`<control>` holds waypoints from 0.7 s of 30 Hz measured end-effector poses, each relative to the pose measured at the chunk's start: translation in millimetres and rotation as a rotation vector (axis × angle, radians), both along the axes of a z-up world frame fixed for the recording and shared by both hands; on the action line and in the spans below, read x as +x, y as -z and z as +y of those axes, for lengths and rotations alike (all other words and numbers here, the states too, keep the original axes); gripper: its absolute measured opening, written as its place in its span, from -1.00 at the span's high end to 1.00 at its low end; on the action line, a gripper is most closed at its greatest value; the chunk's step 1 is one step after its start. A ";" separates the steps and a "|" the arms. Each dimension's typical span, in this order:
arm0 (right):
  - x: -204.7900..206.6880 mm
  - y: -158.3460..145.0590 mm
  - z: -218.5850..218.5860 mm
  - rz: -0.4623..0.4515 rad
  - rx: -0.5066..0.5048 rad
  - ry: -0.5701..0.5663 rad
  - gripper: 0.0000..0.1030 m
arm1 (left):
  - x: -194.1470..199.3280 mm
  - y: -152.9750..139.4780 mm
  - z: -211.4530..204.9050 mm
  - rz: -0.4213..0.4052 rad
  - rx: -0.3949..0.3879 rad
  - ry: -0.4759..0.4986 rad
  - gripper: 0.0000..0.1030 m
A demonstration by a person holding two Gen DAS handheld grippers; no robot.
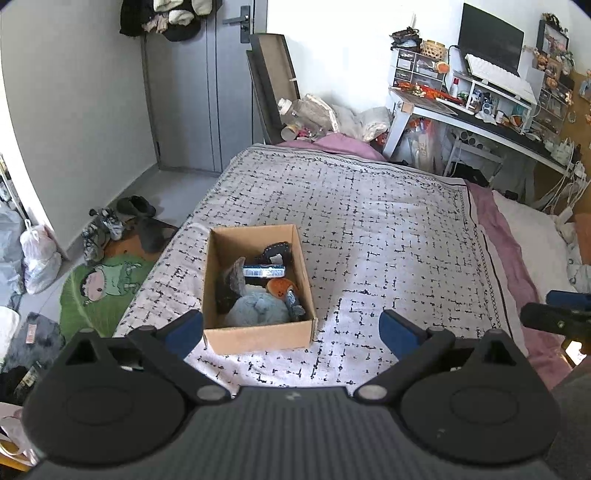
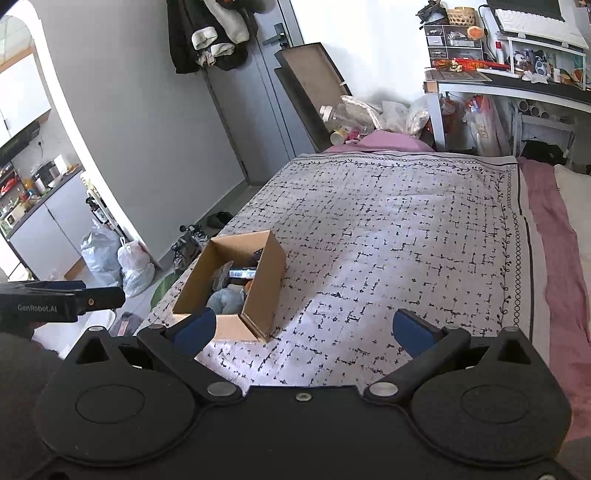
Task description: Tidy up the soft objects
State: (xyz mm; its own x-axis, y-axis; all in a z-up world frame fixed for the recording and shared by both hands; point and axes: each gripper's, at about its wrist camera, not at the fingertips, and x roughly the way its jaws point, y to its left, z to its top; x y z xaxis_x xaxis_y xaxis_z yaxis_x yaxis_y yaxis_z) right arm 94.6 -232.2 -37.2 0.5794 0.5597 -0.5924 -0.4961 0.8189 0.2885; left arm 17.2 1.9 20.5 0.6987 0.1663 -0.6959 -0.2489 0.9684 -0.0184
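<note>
The soft toys (image 1: 258,308) were already packed in the cardboard box (image 1: 255,338); nothing loose was seen on the bedspread (image 1: 388,229); both the left gripper (image 1: 291,328) and the right gripper (image 2: 303,328) were spread, empty.

A lived-in bedroom: bed (image 1: 369,221), cluttered desk (image 1: 480,122), hanging clothes (image 1: 166,18)

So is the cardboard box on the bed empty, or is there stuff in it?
Not empty. The cardboard box sits open on top, with a blue plush, an orange toy and other soft things inside.
</note>
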 end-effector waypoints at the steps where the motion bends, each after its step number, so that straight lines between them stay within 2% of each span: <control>1: -1.6 -1.3 -1.5 -0.004 -0.005 -0.004 -1.00 | -1.5 -1.4 -2.4 -0.005 0.008 -0.001 -0.95; 4: -6.2 -5.1 -5.2 -0.017 -0.018 -0.016 -1.00 | -4.9 -4.3 -10.3 -0.014 -0.010 0.007 -0.95; 12: -7.2 -7.2 -12.9 -0.019 -0.019 0.018 -1.00 | -7.8 -5.3 -33.0 -0.014 0.013 0.015 -0.95; 16: -10.1 -7.3 -16.3 -0.031 -0.013 0.019 -1.00 | -9.5 -4.2 -36.9 -0.010 0.043 -0.023 -0.95; 21: -8.2 -5.9 -17.9 0.001 0.000 0.003 -1.00 | -14.6 -4.8 -34.8 -0.017 0.019 -0.044 -0.95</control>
